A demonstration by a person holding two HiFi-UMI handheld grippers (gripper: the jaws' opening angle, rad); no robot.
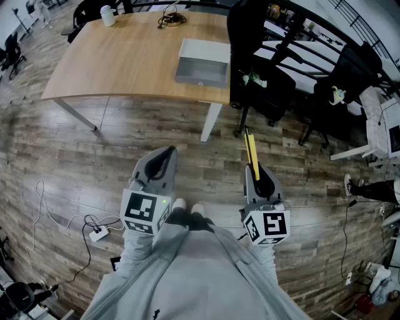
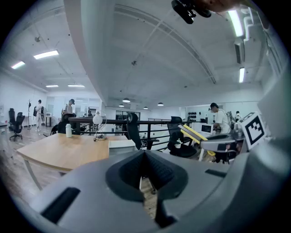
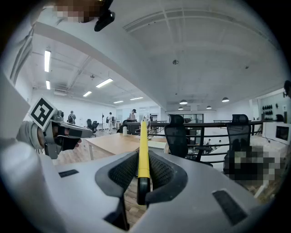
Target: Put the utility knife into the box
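We stand on the wooden floor (image 1: pixel 94 156) and hold one claw in each hand in front of the body. Both claws point forward and slightly down.

**Right claw** (image 1: pixel 255 170)
- It is clenched on the knife (image 1: pixel 250 149).
- The yellow knife sits edge-on between the two pads. Its black butt end lies at the rear of the pads.
- The long body of the knife projects straight ahead, beyond the claw tips.
- The knife is carried in the air, above the floor.

**Left claw** (image 1: pixel 167 152)
- It is clenched, with its pads meeting at the tips and nothing between them.
- It hangs level with the right claw, to that claw's left and well apart from it.

**Box** (image 1: pixel 200 77)
- The box is grey and open-topped.
- It stands on the surface (image 1: pixel 119 62), near the edge that faces the claws and close to the right end.
- It lies ahead of both claws and well apart from them, on a line that runs between the two.
- The knife tip points past the right side of the box.

**Other items**
- A white bottle (image 1: pixel 108 15) stands at the far left corner of the surface, ahead and to the left of the left claw.
- A black chair (image 1: pixel 259 81) stands ahead of the right claw, just beside the right end of the surface.
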